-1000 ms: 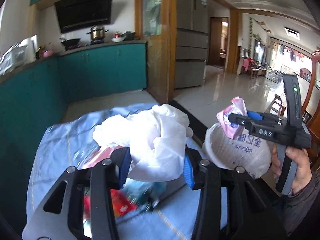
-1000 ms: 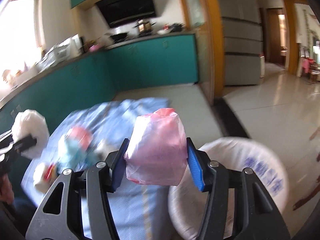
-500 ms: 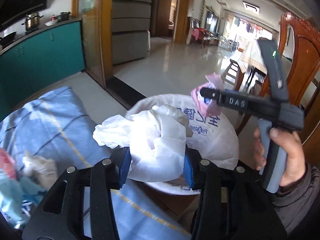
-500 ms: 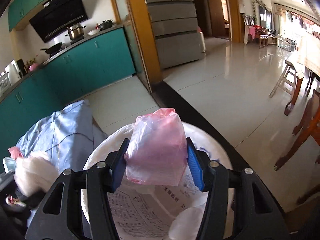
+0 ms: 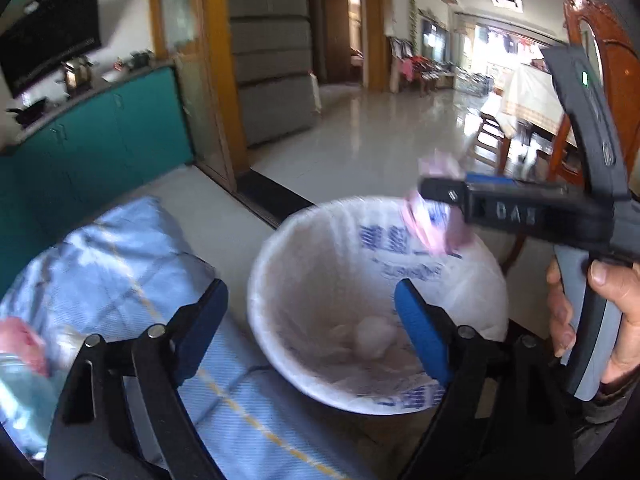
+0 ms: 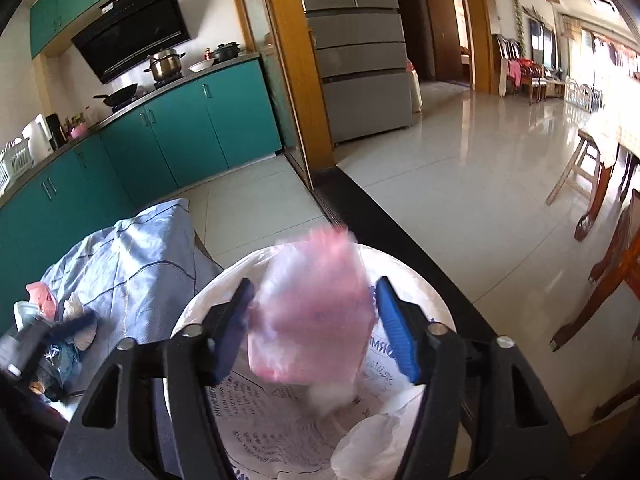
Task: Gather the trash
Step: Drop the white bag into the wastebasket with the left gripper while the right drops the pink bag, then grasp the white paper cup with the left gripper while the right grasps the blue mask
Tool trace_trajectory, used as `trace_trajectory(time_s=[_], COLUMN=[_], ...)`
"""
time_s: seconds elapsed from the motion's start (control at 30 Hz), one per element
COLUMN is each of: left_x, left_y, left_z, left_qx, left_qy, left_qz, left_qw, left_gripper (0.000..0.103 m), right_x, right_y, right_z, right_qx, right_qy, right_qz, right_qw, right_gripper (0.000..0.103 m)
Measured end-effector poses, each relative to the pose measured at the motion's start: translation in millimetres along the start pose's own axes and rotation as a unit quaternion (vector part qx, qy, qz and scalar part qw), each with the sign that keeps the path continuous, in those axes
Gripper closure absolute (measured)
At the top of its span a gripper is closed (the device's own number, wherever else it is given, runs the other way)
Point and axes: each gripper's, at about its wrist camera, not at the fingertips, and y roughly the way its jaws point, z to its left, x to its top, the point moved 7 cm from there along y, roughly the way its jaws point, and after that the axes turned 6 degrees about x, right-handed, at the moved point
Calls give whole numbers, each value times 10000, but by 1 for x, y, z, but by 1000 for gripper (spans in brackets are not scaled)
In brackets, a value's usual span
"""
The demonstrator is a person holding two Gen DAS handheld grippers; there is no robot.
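A round bin with a white printed liner (image 5: pixel 280 320) stands just below both grippers. My left gripper (image 5: pixel 312 322) hangs over it, its jaws opening wide with nothing between them. The crumpled white bag (image 5: pixel 372 336) lies at the bottom of the bin. My right gripper (image 6: pixel 316 330) is above the same liner (image 6: pixel 260 420), jaws opening. The pink plastic bag (image 6: pixel 312 320) sits blurred between the pads, which have parted from it. In the left wrist view that pink bag (image 5: pixel 434 224) shows at the right gripper's fingertips, above the bin's far rim.
A blue checked cloth (image 5: pixel 132 264) covers the surface left of the bin, with more litter (image 6: pixel 60 344) lying on it. A person's hand (image 5: pixel 592 320) grips the right tool. Dark wooden chairs (image 6: pixel 616 272) stand to the right, teal cabinets (image 6: pixel 180 128) behind.
Both grippers swung from over the cloth to above the bin. The left jaws opened and the white bag fell in. The right jaws widened away from the pink bag.
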Motion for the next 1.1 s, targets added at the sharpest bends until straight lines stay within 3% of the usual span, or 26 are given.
trace_trajectory(time_s=[0.1, 0.2, 0.33, 0.47, 0.6, 0.67, 0.73, 0.87, 0.97, 1.03, 1.1], left_x=[5, 3, -16, -60, -92, -107, -116, -140, -158, -168, -179], left_y=[-29, -56, -82, -91, -100, -117, -121, -131, -146, -150, -147], left_z=[51, 111, 199, 281, 329, 338, 348, 342, 319, 303, 290], left_qx=[1068, 1809, 2296, 2706, 3072, 3186, 3128, 2332, 1537, 1200, 1180], left_qy=[-92, -396, -1292, -2160, -2524, -2494, -2449, -2345, -2268, -2045, -1793], left_qz=[-315, -469, -422, 26, 313, 334, 344, 272, 155, 192, 374], left_qw=[9937, 9816, 9638, 9381, 9170, 9139, 9170, 9433, 9616, 9713, 9760], left_gripper=[16, 13, 11, 11, 11, 11, 11, 9, 4, 4, 4], right_x=[0, 1, -3, -18, -40, -54, -70, -89, -94, -93, -93], right_y=[0, 2, 12, 26, 31, 32, 37, 48, 53, 53, 50], right_z=[12, 42, 103, 185, 275, 312, 344, 376, 384, 380, 378], right_qx=[-67, 283, 919, 1757, 2781, 3068, 3149, 3146, 3294, 3383, 3421], right_qy=[-132, -244, -610, -1027, -1412, -1668, -2005, -2282, -2242, -2151, -2076], right_qz=[-76, -99, -24, 196, 419, 541, 669, 845, 1067, 1112, 1073], right_qw=[9999, 9993, 9939, 9789, 9492, 9355, 9253, 9175, 9110, 9093, 9101], right_gripper=[22, 19, 19, 19, 19, 19, 19, 20, 62, 68, 68])
